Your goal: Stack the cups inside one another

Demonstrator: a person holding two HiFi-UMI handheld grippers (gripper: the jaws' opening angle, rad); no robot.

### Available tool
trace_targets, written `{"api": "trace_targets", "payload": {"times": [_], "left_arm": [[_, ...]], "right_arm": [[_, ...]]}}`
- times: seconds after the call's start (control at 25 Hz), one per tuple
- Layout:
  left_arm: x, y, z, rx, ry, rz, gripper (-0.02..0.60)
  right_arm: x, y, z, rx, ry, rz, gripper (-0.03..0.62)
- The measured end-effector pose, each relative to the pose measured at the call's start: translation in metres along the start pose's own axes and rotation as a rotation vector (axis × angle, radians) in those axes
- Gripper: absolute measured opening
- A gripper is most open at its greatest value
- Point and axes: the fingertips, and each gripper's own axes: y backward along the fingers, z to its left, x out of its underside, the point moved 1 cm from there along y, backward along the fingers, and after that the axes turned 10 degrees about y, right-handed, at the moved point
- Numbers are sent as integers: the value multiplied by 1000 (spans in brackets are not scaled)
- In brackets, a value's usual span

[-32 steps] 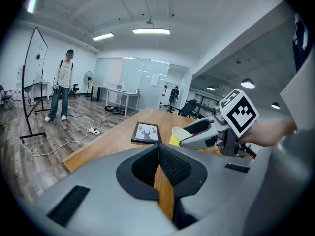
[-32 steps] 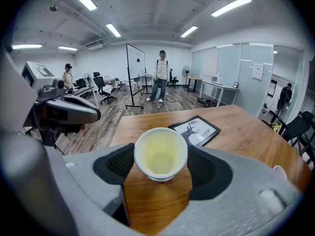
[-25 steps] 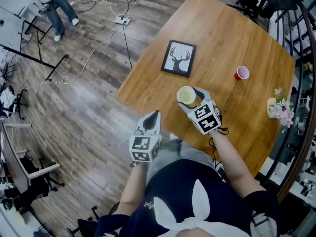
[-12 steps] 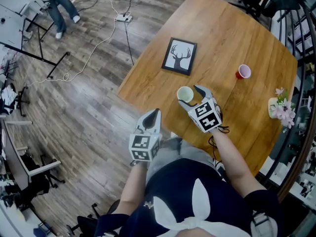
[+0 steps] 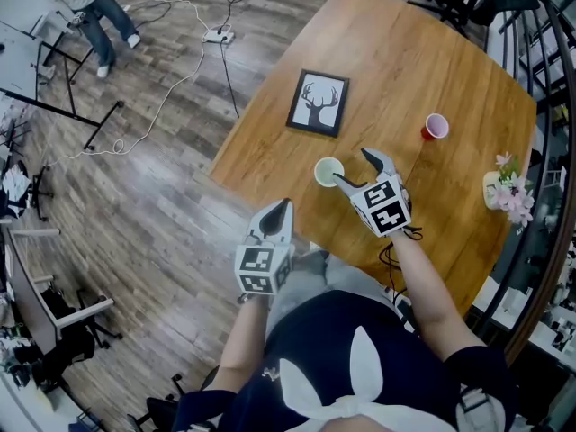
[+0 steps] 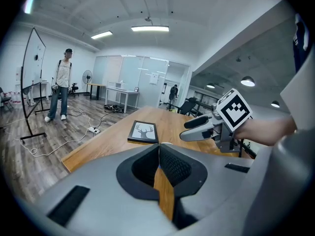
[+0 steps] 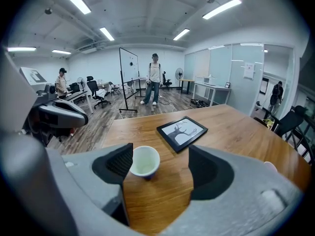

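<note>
- Right gripper (image 5: 353, 166): jaws wide apart, gripping nothing. The pale cup (image 7: 144, 161) stands on the table (image 5: 405, 70) in the gap, close against one jaw; contact unclear.
- Left gripper (image 5: 281, 211): jaws pressed together, empty, off the table's edge.
- Pink cup (image 5: 436, 127): well apart, mostly hidden in the right gripper view.

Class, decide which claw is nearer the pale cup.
Right. The right claw is open with the pale cup at one jaw's tip; the left claw, shut, hangs back by the table's edge.
</note>
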Motion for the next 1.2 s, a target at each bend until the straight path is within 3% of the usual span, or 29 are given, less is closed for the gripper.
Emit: {"api": "trace_targets", "payload": {"times": [0.8, 1.0, 1.2], "left_arm": [[-20, -45, -62, 138, -37, 41, 19], [-26, -61, -75, 143, -44, 42, 20], [-19, -79, -90, 197, -69, 80, 20]], "right_arm": [[47, 89, -136, 288, -136, 57, 351], [62, 102, -163, 326, -155, 74, 351], [71, 107, -182, 348, -171, 79, 351]]}}
